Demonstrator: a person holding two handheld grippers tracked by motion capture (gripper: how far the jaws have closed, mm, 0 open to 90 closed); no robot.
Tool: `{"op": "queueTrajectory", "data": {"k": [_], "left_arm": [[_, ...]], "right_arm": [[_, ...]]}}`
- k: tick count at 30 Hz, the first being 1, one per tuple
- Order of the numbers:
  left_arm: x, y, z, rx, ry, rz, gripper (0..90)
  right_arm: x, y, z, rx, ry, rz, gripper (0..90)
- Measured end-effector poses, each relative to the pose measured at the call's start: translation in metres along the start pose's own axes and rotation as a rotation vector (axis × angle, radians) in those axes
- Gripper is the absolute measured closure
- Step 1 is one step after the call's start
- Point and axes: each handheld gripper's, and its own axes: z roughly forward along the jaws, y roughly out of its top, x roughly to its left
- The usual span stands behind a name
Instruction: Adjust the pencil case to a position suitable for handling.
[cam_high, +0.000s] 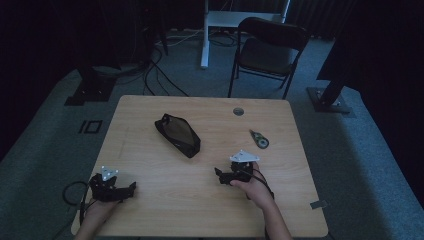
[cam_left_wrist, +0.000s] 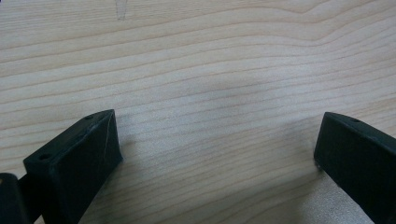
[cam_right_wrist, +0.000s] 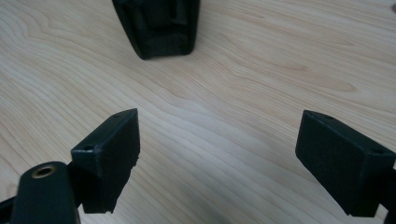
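A black zip pouch (cam_high: 177, 134) lies slantwise in the middle of the wooden table (cam_high: 150, 210); its near end (cam_right_wrist: 159, 25) is at the top of the right gripper view. A small roll-type tape dispenser (cam_high: 259, 139) sits to the pouch's right. My left gripper (cam_high: 131, 189) rests at the table's near left corner, open, with bare wood between its jaws (cam_left_wrist: 219, 140). My right gripper (cam_high: 220, 176) is held low near the table's middle front, open and empty, pointing toward the pouch (cam_right_wrist: 219, 144).
A round cable grommet (cam_high: 238, 111) is set in the table's far side. Beyond the table stand a black folding chair (cam_high: 270, 50), a white desk leg (cam_high: 204, 35) and cables on the grey carpet. A small grey tag (cam_high: 318, 204) lies at the near right corner.
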Motion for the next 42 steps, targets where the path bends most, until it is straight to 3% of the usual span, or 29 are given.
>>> {"op": "queueTrajectory", "data": {"k": [27, 35, 42], "left_arm": [[0.0, 0.0, 0.0, -0.002, 0.0, -0.001, 0.5], [0.0, 0.0, 0.0, -0.001, 0.0, -0.001, 0.5], [0.0, 0.0, 0.0, -0.001, 0.0, -0.001, 0.6]], "right_arm": [[0.031, 0.032, 0.04, -0.042, 0.063, -0.005, 17.0], [0.035, 0.041, 0.051, -0.056, 0.061, -0.026, 27.3], [0.034, 0.049, 0.059, -0.072, 0.049, -0.011, 39.5]]}}
